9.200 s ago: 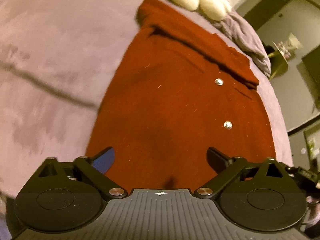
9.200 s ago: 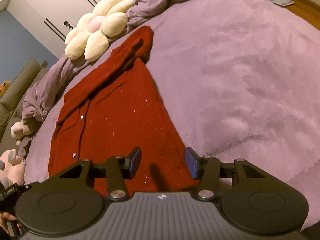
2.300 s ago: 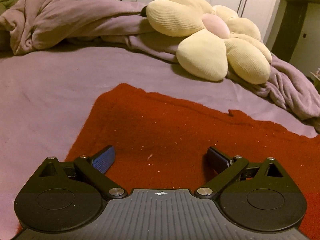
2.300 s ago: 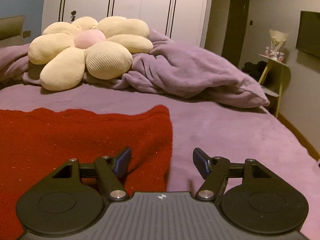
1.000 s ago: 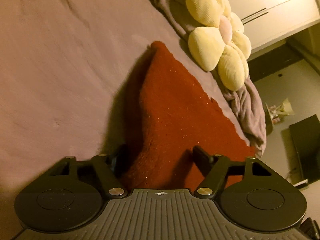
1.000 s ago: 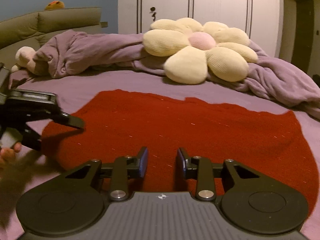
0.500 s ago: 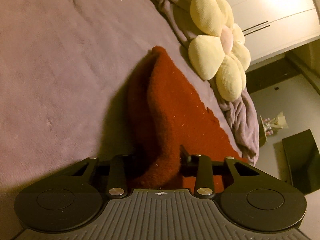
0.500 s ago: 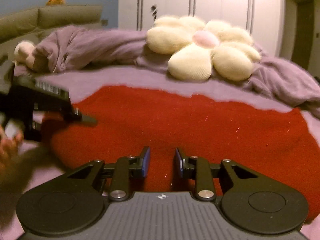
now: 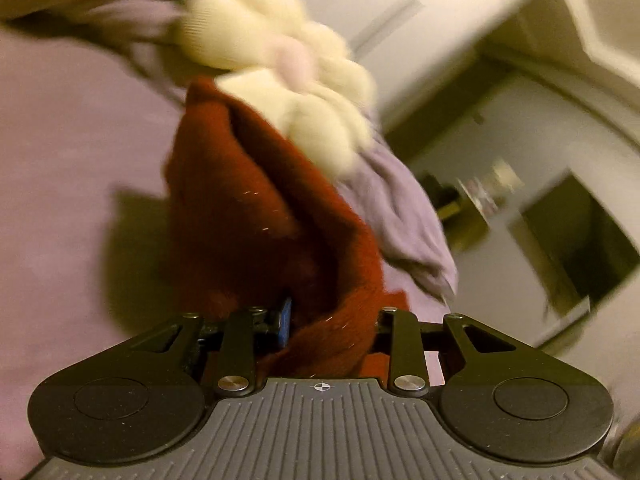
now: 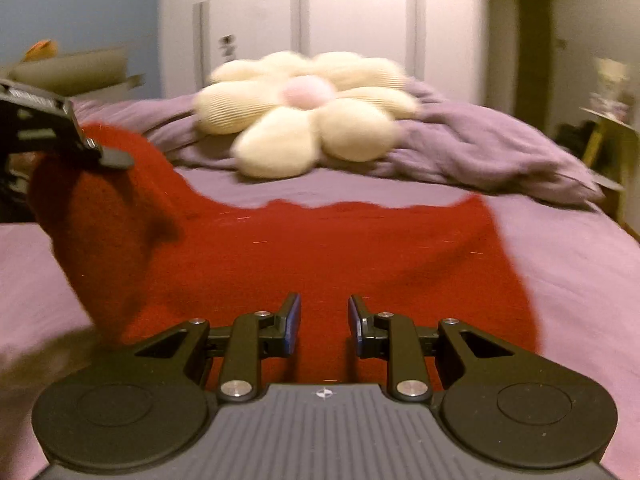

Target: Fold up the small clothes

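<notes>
A dark red knit garment [image 10: 340,256] lies spread on the purple bed cover [image 10: 580,280]. My left gripper [image 9: 330,316] has a bunched corner of the red garment [image 9: 248,216] between its jaws, which are closing on it. That corner hangs lifted off the bed. In the right wrist view the left gripper [image 10: 108,158] shows at the left edge, with the raised flap under it. My right gripper [image 10: 323,320] sits low over the garment's near edge. Its jaws stand a narrow gap apart, with flat fabric showing behind the gap and nothing pinched.
A cream flower-shaped pillow [image 10: 304,120] rests on a crumpled purple blanket [image 10: 480,148] at the head of the bed. White wardrobe doors [image 10: 352,20] stand behind. A yellow side table [image 10: 612,128] is at the right. Both views are motion-blurred.
The left gripper's jaws narrowed onto the garment's left corner, then rose and swung, pulling the corner up off the bed. The right gripper slid sideways along the near edge.
</notes>
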The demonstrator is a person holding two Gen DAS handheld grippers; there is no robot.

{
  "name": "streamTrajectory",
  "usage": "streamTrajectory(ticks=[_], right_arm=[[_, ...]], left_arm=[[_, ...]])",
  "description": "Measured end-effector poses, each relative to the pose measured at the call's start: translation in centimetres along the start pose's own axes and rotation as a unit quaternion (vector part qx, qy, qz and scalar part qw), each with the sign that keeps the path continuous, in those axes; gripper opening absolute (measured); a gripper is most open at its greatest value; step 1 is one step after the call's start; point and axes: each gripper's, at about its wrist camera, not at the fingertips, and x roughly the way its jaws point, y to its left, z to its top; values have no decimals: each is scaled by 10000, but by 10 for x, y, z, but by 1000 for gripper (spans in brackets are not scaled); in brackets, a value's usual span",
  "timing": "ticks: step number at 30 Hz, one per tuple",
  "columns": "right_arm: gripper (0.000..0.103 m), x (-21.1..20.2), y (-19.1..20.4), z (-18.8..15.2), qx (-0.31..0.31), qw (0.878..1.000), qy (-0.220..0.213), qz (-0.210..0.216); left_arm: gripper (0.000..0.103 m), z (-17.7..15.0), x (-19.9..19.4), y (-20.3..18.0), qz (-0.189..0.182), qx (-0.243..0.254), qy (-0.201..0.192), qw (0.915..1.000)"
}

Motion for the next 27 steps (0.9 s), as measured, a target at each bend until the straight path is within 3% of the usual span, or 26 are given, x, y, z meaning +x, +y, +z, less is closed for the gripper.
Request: streamTrajectory(ticks=[3,7,10,11,14,17,20,24,27], right_arm=[[24,1,-31,-1,376,9990,82,-220],[24,-3,-54,-10,445,9983,193,-331],[25,-2,-63,-14,405,9983,279,-318],[27,-3,-65,-16,429,9982,302,-289],[28,-3,-70,-16,473,9980,351,-216],[31,-8,-71,-11,492,9982,297,-165],[32,-10,-73,-2,530,9981,290,-78],[33,-8,-77,13,522,9981,302,111],[36,-5,-81,25,690,9961,331,444]], left_arm=[[33,-21,46,-41,26,650,369,9972],[33,-57,95,-54,310,931,765,9922],[36,-77,106,-58,511,1321,669,9877],[40,-80,105,-61,517,1449,640,9860],[75,-80,96,-67,138,1517,765,9854],[90,-83,77,-71,-183,1589,875,9832],[91,-93,55,-70,-395,1630,901,9817],[92,-97,25,-58,-747,1036,852,9881],[95,-99,-4,-49,-336,1010,667,9921]])
